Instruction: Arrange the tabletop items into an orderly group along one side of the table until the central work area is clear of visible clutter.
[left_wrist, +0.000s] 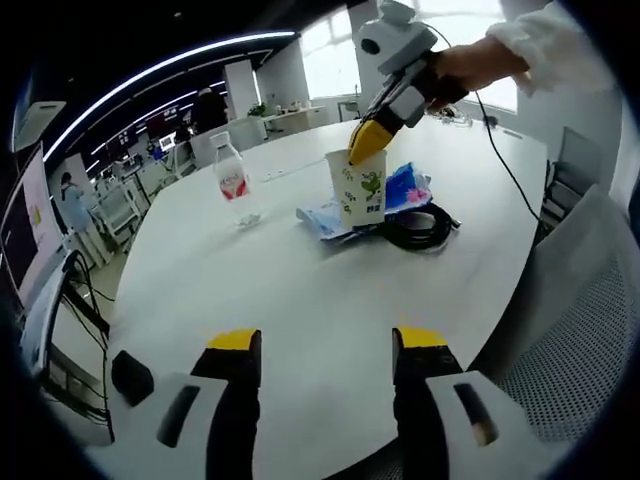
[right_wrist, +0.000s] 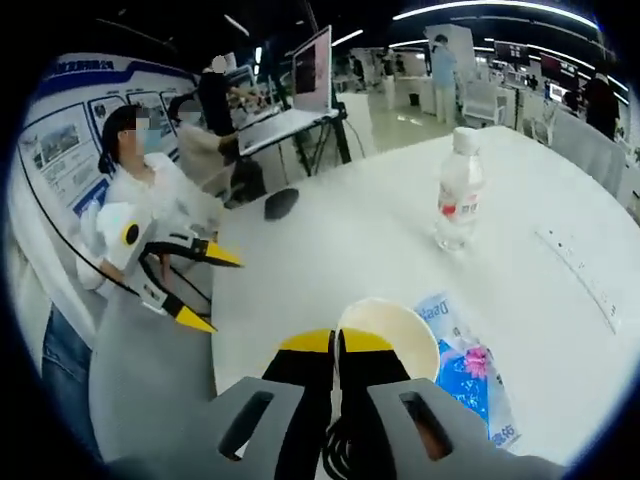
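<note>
Here the paper cup (left_wrist: 361, 189) stands upright, rim pinched by the right gripper (left_wrist: 367, 141)

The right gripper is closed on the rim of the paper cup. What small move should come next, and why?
Probably lift the paper cup slightly and carry it toward the water bottle. The right gripper is shut on its rim, and the cup stands on a blue packet beside a black cable, so dragging it could pull those along. The left gripper is open over bare table.
</note>
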